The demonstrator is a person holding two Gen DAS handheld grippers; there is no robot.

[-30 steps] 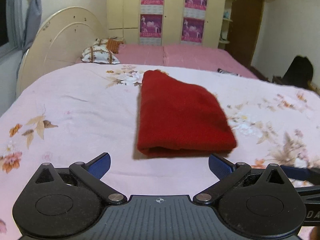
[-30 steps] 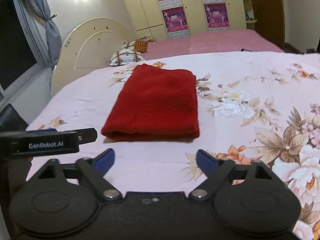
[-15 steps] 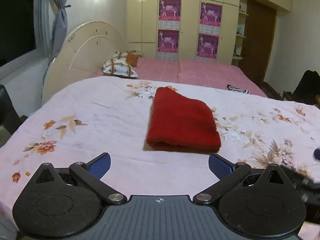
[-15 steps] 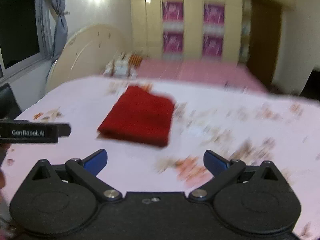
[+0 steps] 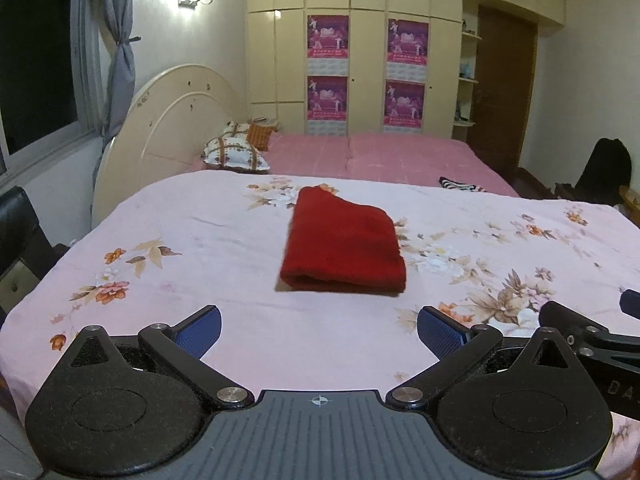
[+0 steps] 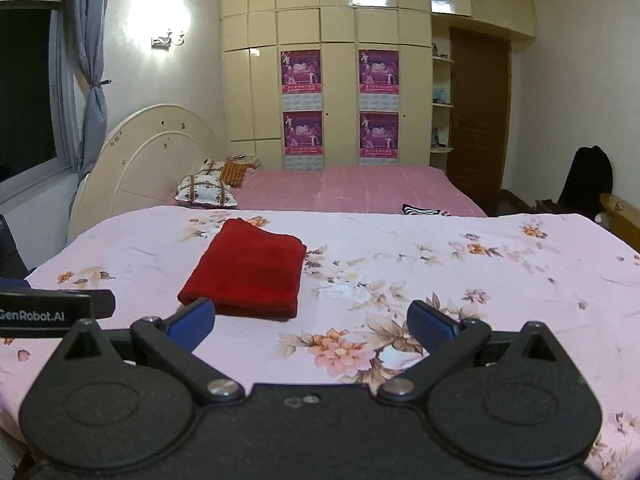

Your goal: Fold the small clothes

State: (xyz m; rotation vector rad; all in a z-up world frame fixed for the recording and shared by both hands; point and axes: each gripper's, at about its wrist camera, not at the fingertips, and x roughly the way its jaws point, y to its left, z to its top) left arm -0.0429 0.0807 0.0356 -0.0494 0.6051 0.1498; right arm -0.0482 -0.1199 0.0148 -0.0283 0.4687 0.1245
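Note:
A red cloth (image 5: 345,242) lies folded into a neat rectangle on the pink floral bedsheet (image 5: 200,248). In the right wrist view the same red cloth (image 6: 248,270) rests left of centre on the sheet (image 6: 480,272). My left gripper (image 5: 319,330) hangs open above the near part of the bed, well short of the cloth, nothing between its blue pads. My right gripper (image 6: 311,324) is open wide too, empty, with its left pad just in front of the cloth's near corner in the picture but apart from it.
A second bed with a pink cover (image 5: 384,156) and pillows (image 5: 234,152) stands behind, with a rounded headboard (image 5: 168,120) at left. A striped item (image 5: 460,184) lies at its edge. A dark chair (image 5: 24,224) is at the left, a wardrobe (image 6: 340,80) at the back.
Both grippers have pulled back and risen away from the folded red cloth, which now looks smaller and farther off. The cloth itself has not moved.

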